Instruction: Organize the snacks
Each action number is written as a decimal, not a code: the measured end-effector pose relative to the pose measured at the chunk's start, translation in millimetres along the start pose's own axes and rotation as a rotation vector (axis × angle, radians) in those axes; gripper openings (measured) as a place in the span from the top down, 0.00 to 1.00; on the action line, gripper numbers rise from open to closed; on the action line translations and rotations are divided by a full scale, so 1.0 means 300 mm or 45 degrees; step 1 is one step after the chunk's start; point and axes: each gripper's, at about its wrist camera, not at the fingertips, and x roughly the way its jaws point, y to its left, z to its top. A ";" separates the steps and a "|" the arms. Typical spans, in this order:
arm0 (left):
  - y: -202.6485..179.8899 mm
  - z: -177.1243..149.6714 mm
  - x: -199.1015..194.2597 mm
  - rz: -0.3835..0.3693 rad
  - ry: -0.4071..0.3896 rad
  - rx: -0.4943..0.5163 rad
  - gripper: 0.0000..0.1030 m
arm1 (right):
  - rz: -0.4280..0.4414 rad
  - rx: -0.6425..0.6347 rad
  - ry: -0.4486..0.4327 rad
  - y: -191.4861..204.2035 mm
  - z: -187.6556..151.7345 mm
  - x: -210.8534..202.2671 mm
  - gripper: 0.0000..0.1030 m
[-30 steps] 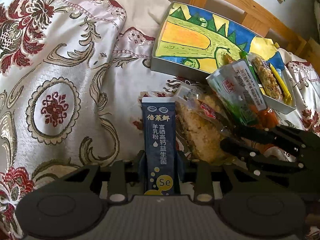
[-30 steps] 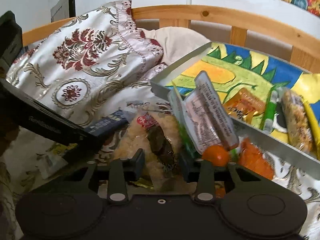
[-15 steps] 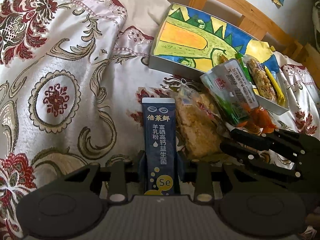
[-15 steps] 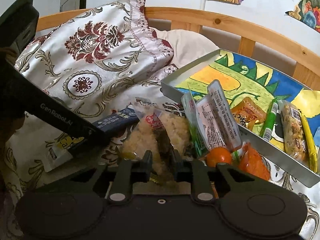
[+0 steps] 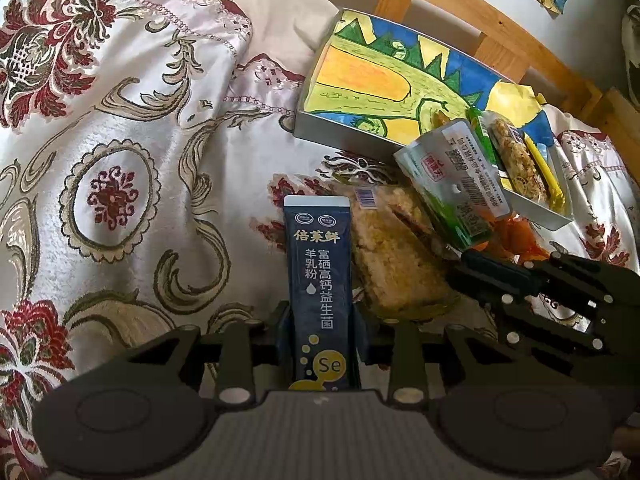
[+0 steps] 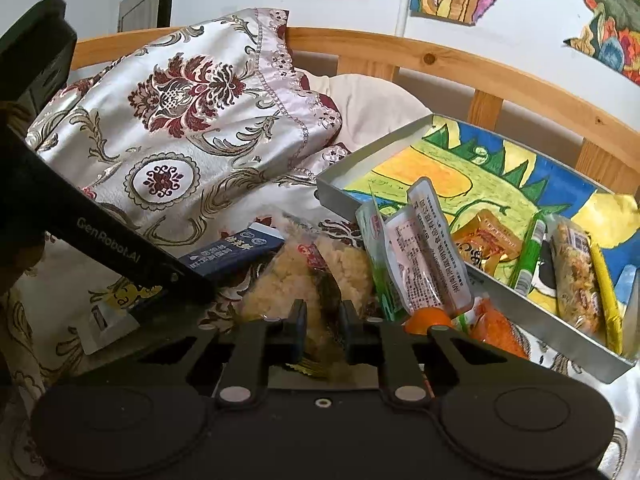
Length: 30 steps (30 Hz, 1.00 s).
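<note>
The left tool [image 5: 320, 328] is pinching the dark blue milk-powder sachet [image 5: 319, 276] across its lower end. The right tool [image 6: 322, 326] has just been closing; its jaws now press on the near corner of the rice-crisp packet [image 6: 316, 276], which lies on the bed [image 5: 120, 160] just beside the sachet and in front of the tray [image 6: 520, 320].

Procedure for the step in hand, judged from the frames:
1. Confirm that both pads bite wrapper and contents, not loose film alone.
2. Lift slowly; the crisp contents are likely brittle.
3. Clear the green-and-white pouch [image 6: 420, 256] leaning on the tray's near wall before crossing it.
4. Lower each item flat into the bare left part of the tray.

Orientation: the sachet's long axis runs along the left tool's pointing line, white sealed end away from the tool, toward the headboard [image 5: 520, 40]. The rice-crisp packet's long axis runs roughly parallel beside it.
</note>
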 end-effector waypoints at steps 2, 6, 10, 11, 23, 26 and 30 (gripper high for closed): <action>-0.004 -0.002 -0.002 -0.001 0.000 0.002 0.66 | -0.017 -0.019 -0.007 0.004 0.003 -0.008 0.91; -0.004 -0.006 -0.007 -0.003 0.001 0.000 0.66 | -0.031 -0.017 -0.012 0.004 0.003 -0.017 0.94; -0.003 -0.007 -0.018 -0.009 -0.005 -0.006 0.66 | -0.031 0.028 -0.034 -0.011 0.012 -0.037 0.99; -0.003 -0.007 -0.021 -0.011 -0.008 -0.006 0.66 | -0.018 0.049 -0.030 -0.017 0.014 -0.040 0.99; -0.005 -0.010 -0.048 -0.028 -0.048 -0.041 0.66 | 0.030 0.171 -0.087 -0.038 0.027 -0.100 1.00; -0.010 0.002 -0.064 -0.032 -0.081 -0.046 0.66 | 0.015 0.173 -0.131 -0.042 0.034 -0.115 1.00; -0.023 0.038 -0.082 -0.035 -0.129 -0.048 0.66 | -0.013 0.199 -0.204 -0.062 0.046 -0.142 1.00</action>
